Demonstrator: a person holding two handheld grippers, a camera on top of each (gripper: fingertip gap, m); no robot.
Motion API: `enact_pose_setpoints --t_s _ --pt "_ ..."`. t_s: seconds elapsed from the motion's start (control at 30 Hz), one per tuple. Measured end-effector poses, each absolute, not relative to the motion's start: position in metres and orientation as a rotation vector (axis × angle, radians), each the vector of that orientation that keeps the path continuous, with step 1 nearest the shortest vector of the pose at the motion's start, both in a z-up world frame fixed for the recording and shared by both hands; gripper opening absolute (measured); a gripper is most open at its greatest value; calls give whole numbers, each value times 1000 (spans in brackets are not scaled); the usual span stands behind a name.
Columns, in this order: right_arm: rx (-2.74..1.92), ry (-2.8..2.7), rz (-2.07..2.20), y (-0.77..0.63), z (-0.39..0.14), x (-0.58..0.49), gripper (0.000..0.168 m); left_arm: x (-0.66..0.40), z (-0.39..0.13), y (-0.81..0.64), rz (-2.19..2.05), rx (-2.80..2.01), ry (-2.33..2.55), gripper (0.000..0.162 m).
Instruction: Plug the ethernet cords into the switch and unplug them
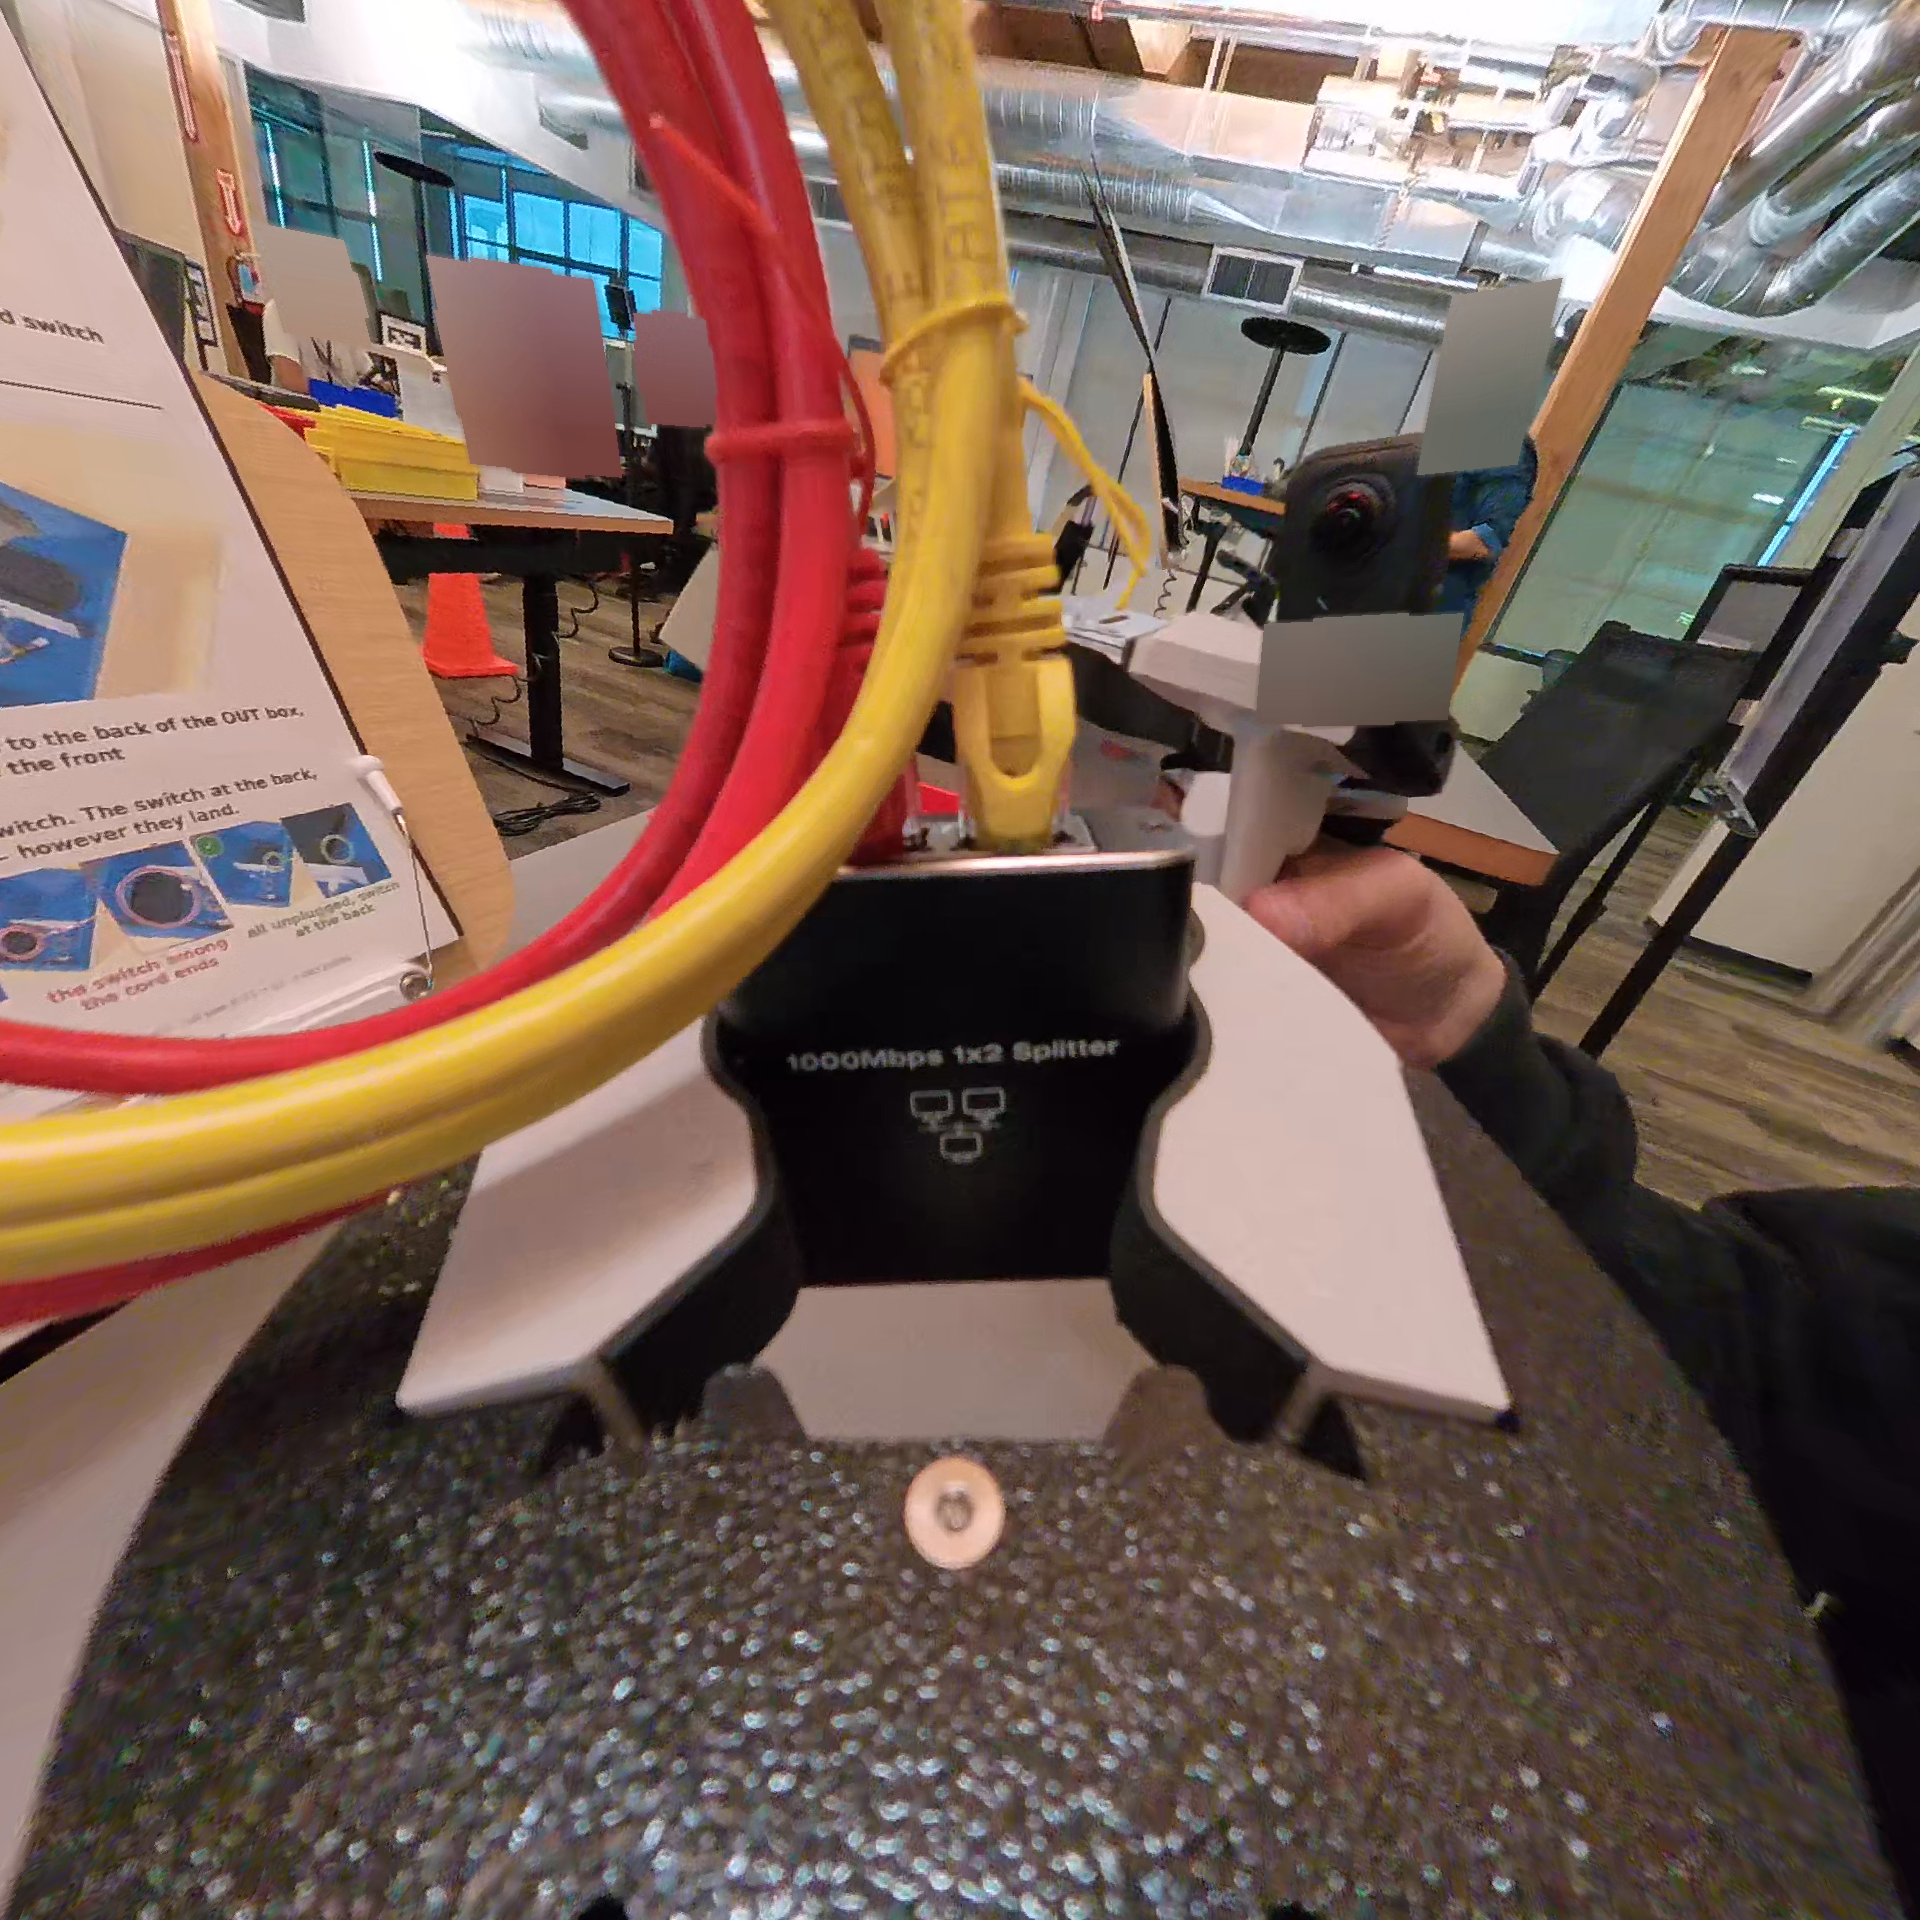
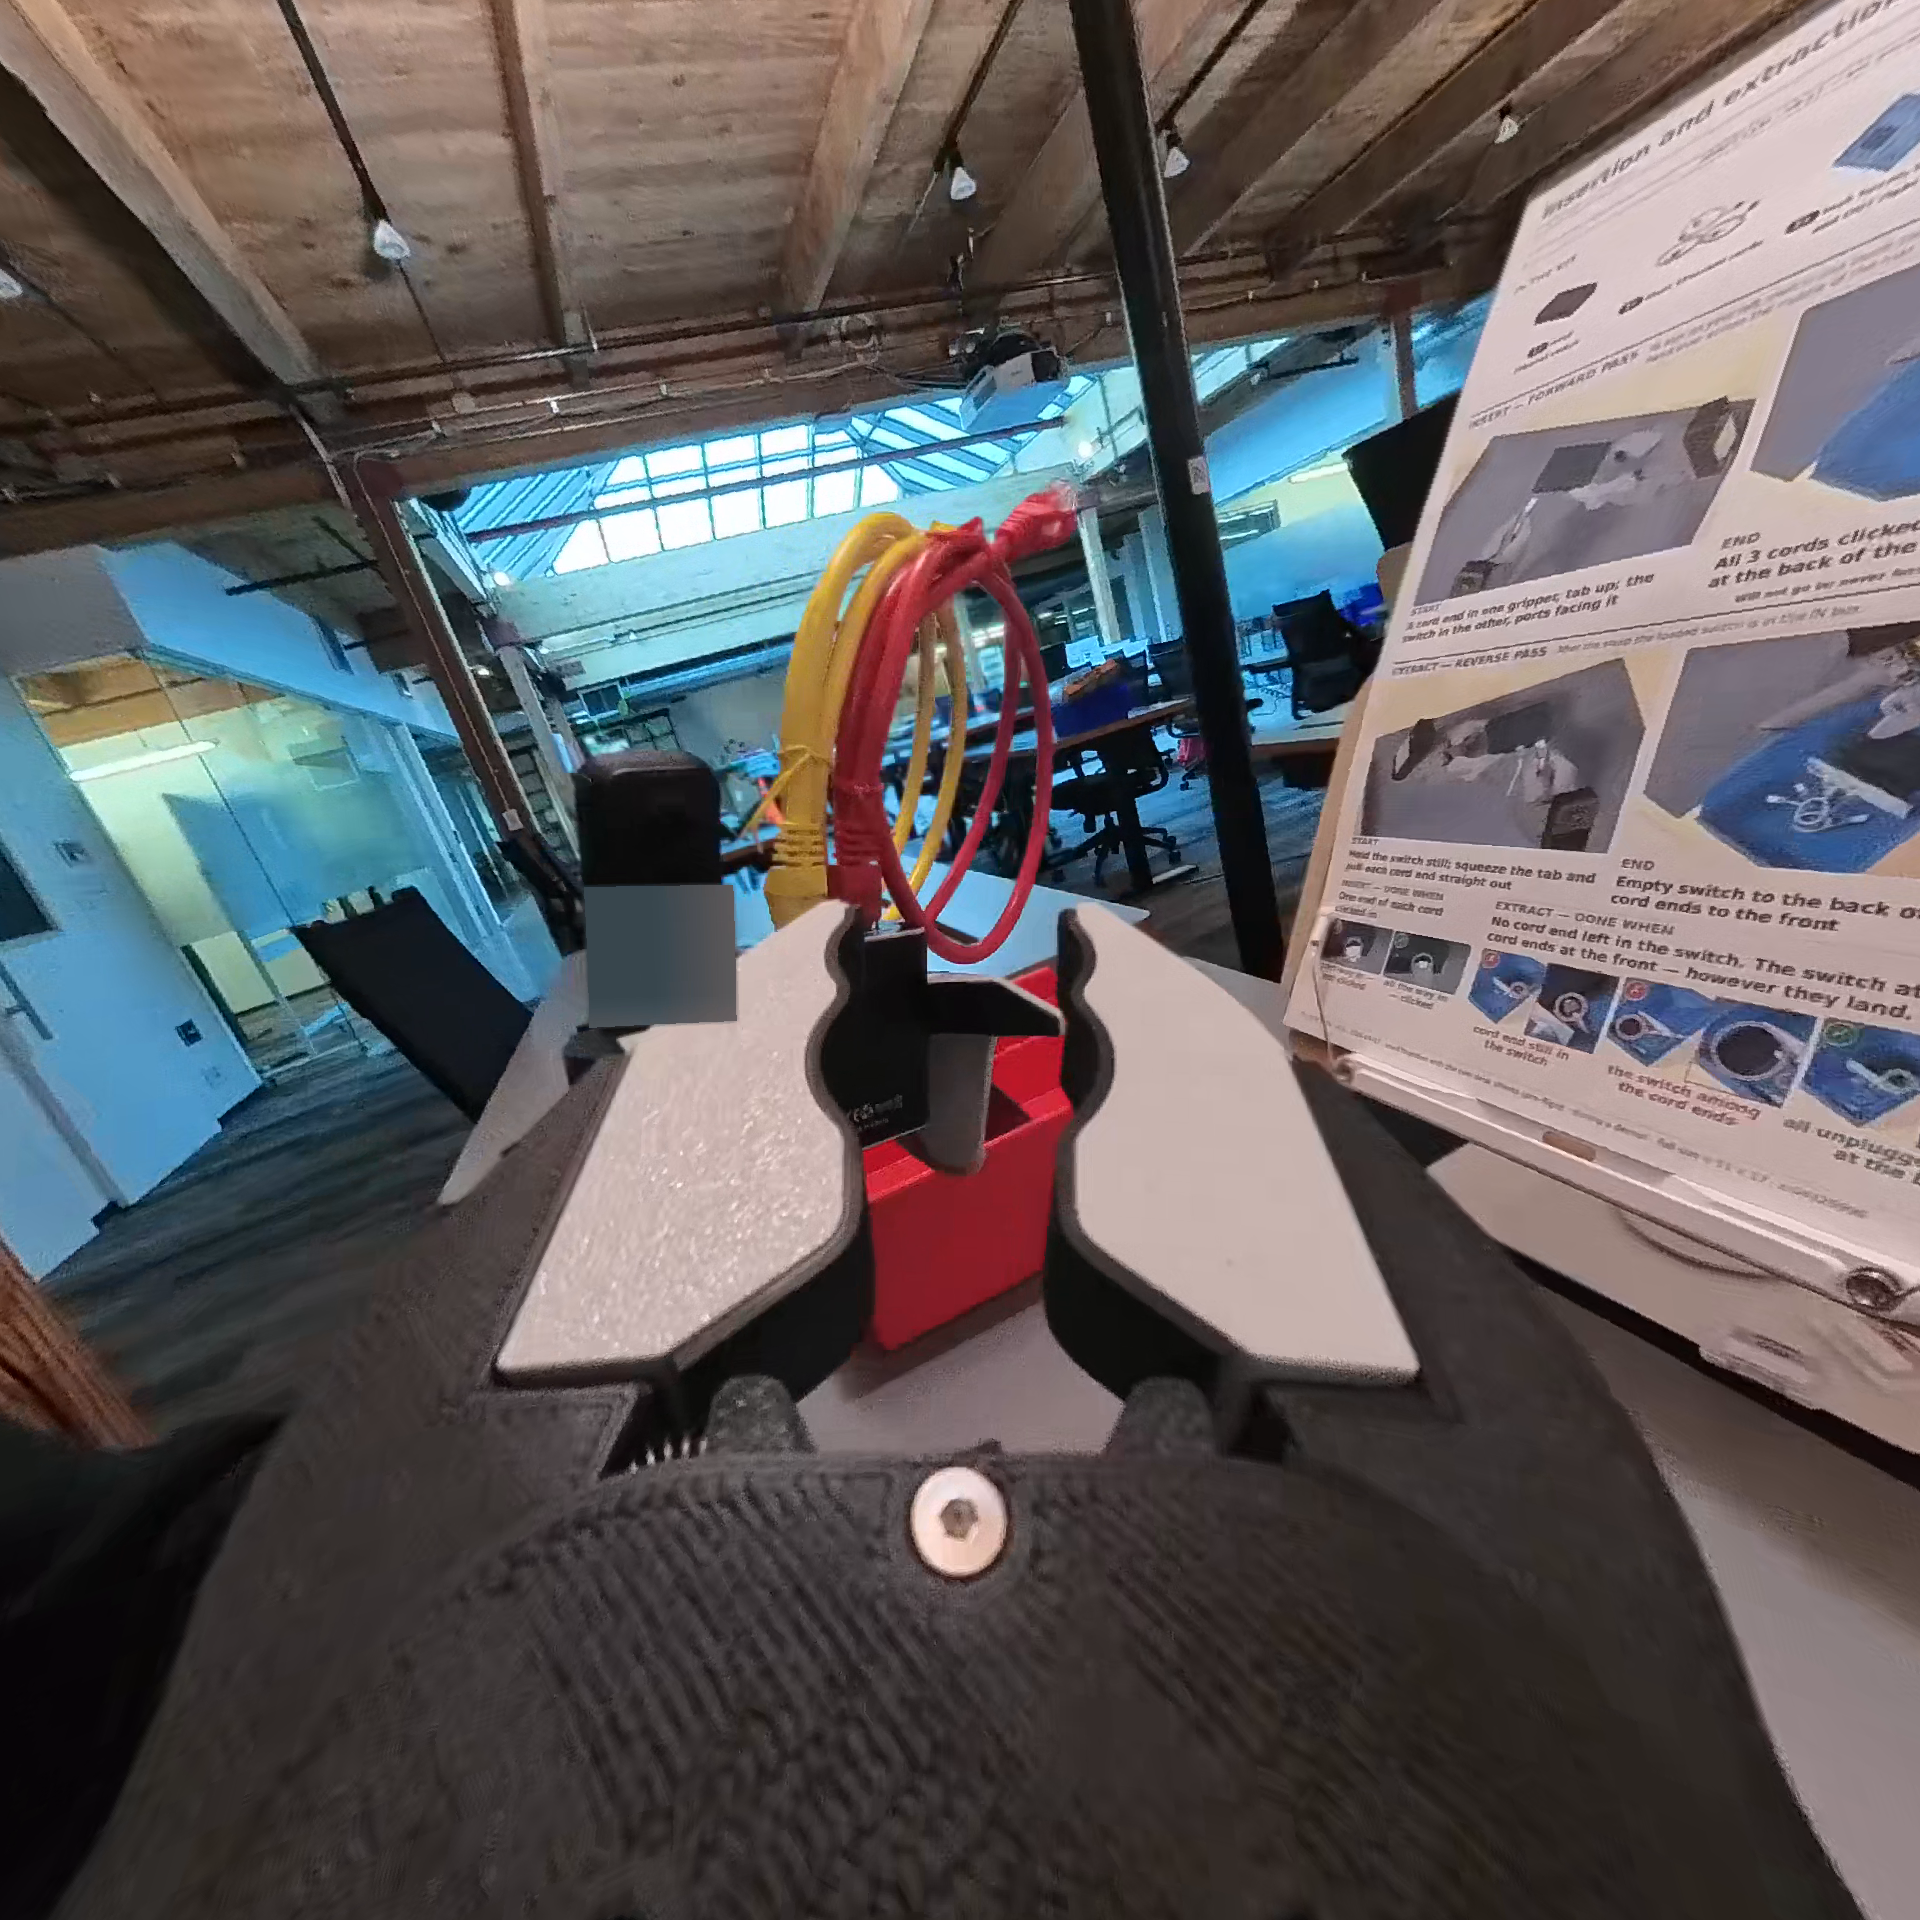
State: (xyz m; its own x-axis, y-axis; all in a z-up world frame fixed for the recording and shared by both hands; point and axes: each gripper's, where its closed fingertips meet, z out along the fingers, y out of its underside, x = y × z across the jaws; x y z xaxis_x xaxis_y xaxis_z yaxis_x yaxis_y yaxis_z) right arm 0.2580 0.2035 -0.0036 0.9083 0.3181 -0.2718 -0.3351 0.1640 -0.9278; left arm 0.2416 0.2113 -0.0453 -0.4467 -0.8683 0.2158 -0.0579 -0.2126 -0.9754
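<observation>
Gripping the black switch (image 1: 956, 1091) between its two grey-faced fingers, the left hand-held gripper (image 1: 951, 1174) holds the little box upright above the table (image 1: 62, 1455), ports on top. A yellow ethernet cord (image 1: 1013, 717) is plugged into one port, and a red ethernet cord (image 1: 862, 644) goes down to the port beside it, though I cannot tell how deep its plug sits. Both cords rise and loop away in tied coils to the left. In the right wrist view the same switch (image 2: 883, 1039) stands edge-on with the coils above it, one loose red plug (image 2: 1039, 520) sticking out at the top. The right hand-held gripper (image 2: 961, 1049) has its fingers spread apart, holding nothing, with the switch seen through the gap farther off. A red bin (image 2: 966, 1226) sits on the table beyond it, and a printed instruction sheet (image 2: 1662, 727) leans on a stand to the right.
</observation>
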Motion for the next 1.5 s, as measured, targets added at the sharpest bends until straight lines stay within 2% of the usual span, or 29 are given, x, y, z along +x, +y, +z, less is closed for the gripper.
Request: enact_pose_setpoints --t_s 0.03,0.3,0.57,0.67,0.87,1.03,1.17,1.3,1.5 --pt "-1335 6 443 203 -4 257 37 242 -45 212 -1728 -1119 1436 76" --pt "-1378 -91 352 203 -2 242 50 242 -43 211 -1754 -1080 1421 76" --pt "-1442 -103 233 211 -5 233 79 245 -47 209 -1719 -1065 1436 76" --pt "-1449 -104 216 215 -6 227 80 247 -48 208 -1700 -1067 1440 76" --pt "-1521 -111 134 223 -16 222 74 256 -56 218 -1445 -1072 1426 76" --pt "-1466 -87 223 224 -14 219 42 262 -58 228 -1160 -1026 1398 77" --pt "-1492 -92 231 227 -20 219 45 264 -60 231 -1006 -987 1400 76" --pt "-1485 -124 225 226 -20 216 27 265 -62 233 -878 -947 1411 75" --pt "-1517 -203 189 227 -27 216 17 267 -66 238 -703 -904 1425 77"
